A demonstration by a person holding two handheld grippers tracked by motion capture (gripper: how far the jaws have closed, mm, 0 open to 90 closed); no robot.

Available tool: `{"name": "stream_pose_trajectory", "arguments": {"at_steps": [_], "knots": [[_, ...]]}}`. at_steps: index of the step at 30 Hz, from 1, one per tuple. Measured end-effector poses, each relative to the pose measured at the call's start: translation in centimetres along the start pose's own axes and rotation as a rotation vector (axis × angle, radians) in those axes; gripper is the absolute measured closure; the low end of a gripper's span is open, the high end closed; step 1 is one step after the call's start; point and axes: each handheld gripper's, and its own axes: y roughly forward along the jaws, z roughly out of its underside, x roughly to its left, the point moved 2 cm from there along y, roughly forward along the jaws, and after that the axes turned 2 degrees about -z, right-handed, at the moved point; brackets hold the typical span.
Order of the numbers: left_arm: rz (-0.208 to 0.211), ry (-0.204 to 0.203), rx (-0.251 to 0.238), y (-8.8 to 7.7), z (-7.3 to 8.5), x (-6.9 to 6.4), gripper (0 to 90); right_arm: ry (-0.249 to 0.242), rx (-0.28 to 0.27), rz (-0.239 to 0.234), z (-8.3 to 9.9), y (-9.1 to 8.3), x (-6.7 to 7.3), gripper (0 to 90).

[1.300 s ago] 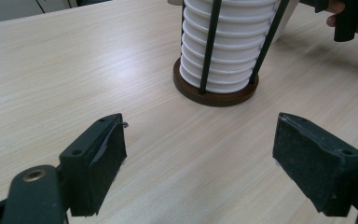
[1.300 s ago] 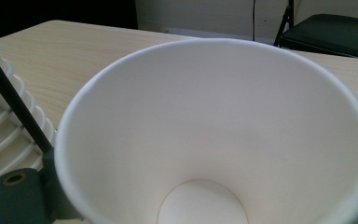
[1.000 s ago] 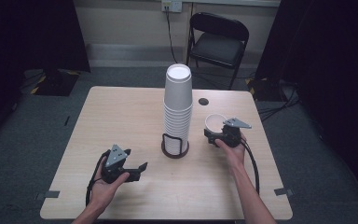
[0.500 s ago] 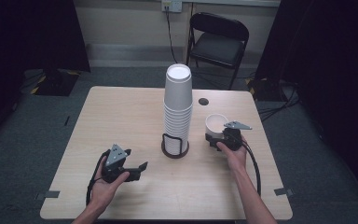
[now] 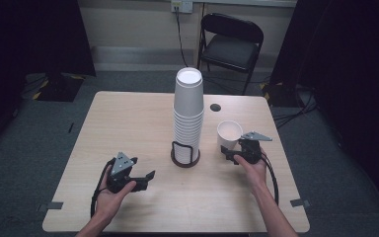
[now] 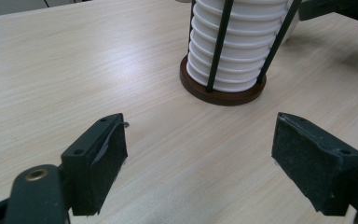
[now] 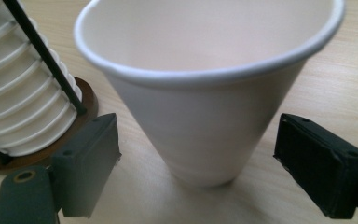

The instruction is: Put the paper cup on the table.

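A tall stack of white paper cups (image 5: 188,111) stands upside down in a black wire holder on a round brown base (image 5: 184,157) at the table's middle. A single white cup (image 5: 229,134) stands upright to its right. My right gripper (image 5: 228,151) is open just behind that cup; in the right gripper view the cup (image 7: 205,88) stands between the two jaws and the pads (image 7: 91,163) are apart from it. My left gripper (image 5: 145,180) rests open near the front left, empty, pointing at the stack (image 6: 235,51).
The light wooden table (image 5: 123,123) has a small dark round hole (image 5: 215,107) behind the single cup. A black folding chair (image 5: 229,44) stands beyond the far edge. Cables trail from both grippers toward the front edge.
The right gripper has eased back a little from the single cup, toward the person. The left gripper has stayed where it was.
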Motion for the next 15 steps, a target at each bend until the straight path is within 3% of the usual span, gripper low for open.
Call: {"name": "stream_pose_trajectory", "arguments": {"at_steps": [9, 15], "knots": [[-0.002, -0.01, 0.001, 0.0, 0.1, 0.1, 17.8, -0.02, -0.024, -0.012, 0.1, -2.6, 0.6, 13.8], [-0.021, -0.022, 0.011, 0.0, 0.2, 0.2, 16.1, -0.048, -0.076, -0.042, -0.7, -4.6, 2.2, 15.1]]}}
